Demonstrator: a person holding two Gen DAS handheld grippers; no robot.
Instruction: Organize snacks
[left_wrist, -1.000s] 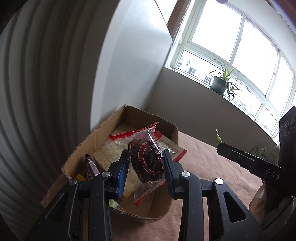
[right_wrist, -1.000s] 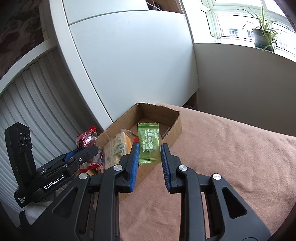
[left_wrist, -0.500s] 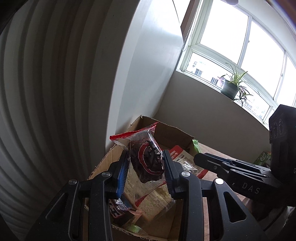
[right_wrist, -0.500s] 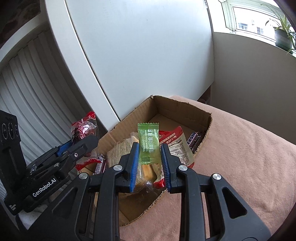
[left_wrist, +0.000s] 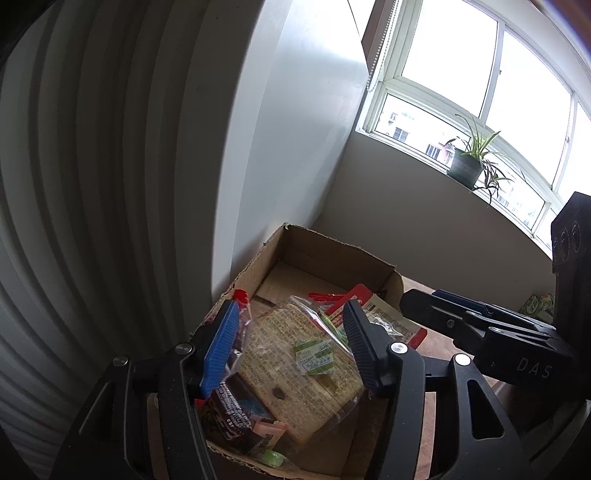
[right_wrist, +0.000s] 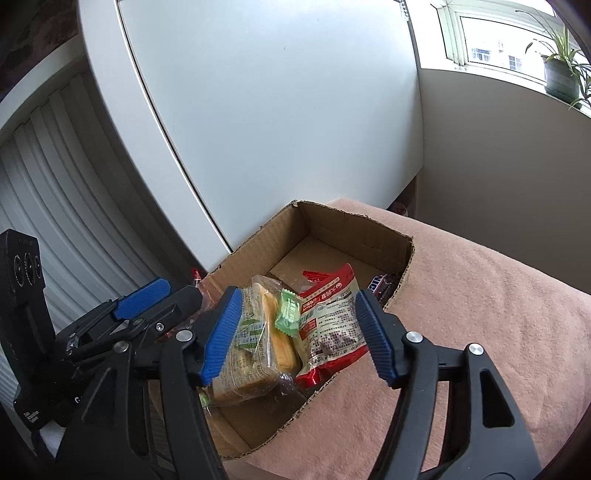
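Both claws opening (snacks (right_wrist: 288, 312) dropped), box (right_wrist: 369, 229)

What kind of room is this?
Probably a room at home: a potted plant on a sunny windowsill, a white cabinet, and a cardboard box of snacks on a pink blanket.

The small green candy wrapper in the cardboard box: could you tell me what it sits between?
In the right wrist view, the small green candy wrapper lies between the clear-wrapped yellow sandwich cake and the red-and-white printed snack pouch.
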